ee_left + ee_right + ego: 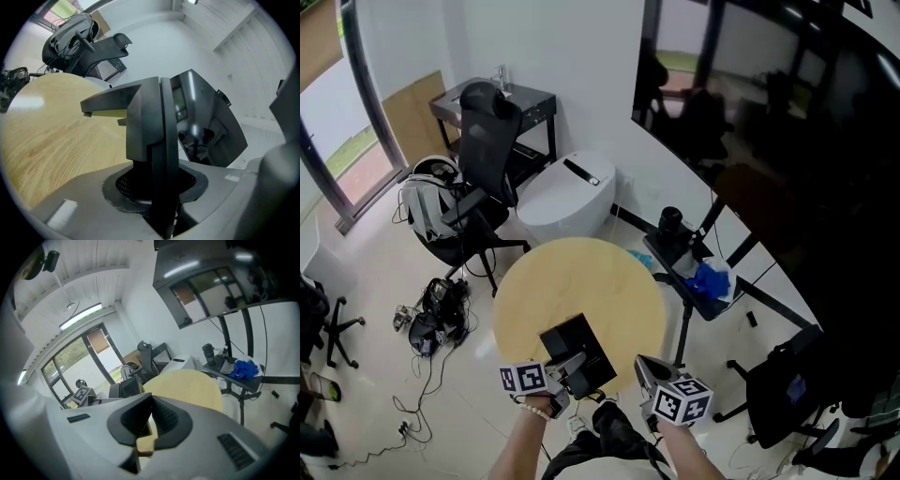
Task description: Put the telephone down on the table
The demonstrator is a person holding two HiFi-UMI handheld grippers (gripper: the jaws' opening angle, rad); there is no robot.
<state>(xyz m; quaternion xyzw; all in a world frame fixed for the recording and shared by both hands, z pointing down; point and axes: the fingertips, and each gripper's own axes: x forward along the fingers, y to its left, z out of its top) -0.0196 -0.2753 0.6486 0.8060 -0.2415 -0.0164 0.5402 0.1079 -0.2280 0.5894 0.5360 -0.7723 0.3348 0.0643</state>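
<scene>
The telephone is a flat black slab with a glossy face, held over the near edge of the round wooden table. My left gripper is shut on its near edge. In the left gripper view the telephone stands on edge between the jaws, above the table top. My right gripper hangs at the table's near right edge, apart from the telephone. Its pads meet at the tips with nothing between them. From the right gripper view, the telephone shows to the left, over the table.
Beyond the table stand a black office chair, a white bag and a white rounded appliance. A tripod tray with a blue cloth stands right of the table. Cables lie on the floor at left, and another chair is at right.
</scene>
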